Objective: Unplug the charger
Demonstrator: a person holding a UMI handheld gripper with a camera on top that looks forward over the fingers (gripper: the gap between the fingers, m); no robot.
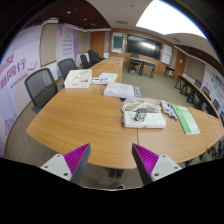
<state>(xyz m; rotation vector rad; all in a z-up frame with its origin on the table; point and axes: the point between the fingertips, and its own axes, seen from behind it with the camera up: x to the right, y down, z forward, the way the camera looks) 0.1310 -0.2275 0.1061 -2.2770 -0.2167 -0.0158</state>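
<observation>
The jaws (112, 160) stand apart with nothing between them, their two pads (77, 157) magenta and wedge-shaped, pointing out over the near edge of the desk (80, 115). The desk is a large wooden top, smooth, warm brown and rounded at its edges, built of several sections joined together.

Taking the power strip (144, 118) as landmark: it is a white, flat, oblong block lying on the desk well beyond the jaws and a little to the right. Something small and white sits on top of it, but whether that is the charger cannot be told. Just right of the strip lie a green flat booklet (186, 121) and some thin pens (169, 111). Behind the strip sits a white stack of papers (120, 90), and farther back and left, more white sheets (78, 80). Left of all that, black mesh-backed chairs (40, 86) stand along the desk. Far behind the strip a dark screen (141, 45) hangs on the wall.
</observation>
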